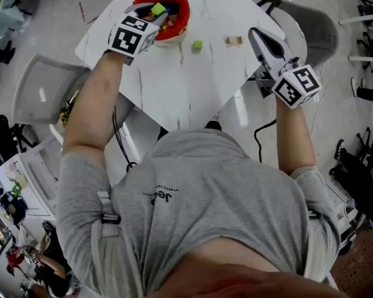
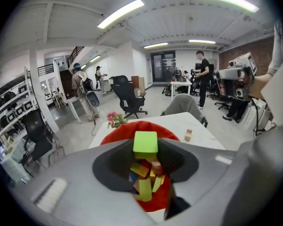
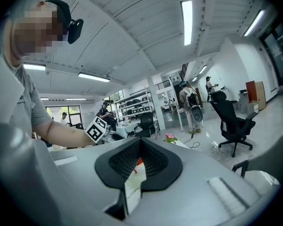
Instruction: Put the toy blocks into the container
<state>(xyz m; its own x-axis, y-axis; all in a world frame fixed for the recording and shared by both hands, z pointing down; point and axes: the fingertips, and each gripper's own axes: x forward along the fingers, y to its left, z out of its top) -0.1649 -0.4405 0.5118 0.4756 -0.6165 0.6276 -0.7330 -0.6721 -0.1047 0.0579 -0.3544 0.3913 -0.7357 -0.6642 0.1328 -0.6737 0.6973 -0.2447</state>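
White surface [image 1: 180,85] is occupied at eleven o'clock by a red bowl [image 1: 185,8], over which a green block [image 2: 145,142] is pinched in the left claw [image 2: 145,149]. Release is judged the next move. The right claw [image 3: 139,147] is held pressed together, empty, at three o'clock.

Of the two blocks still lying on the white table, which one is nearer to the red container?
The green block, close beside the red container; the pale wooden block lies farther from it.
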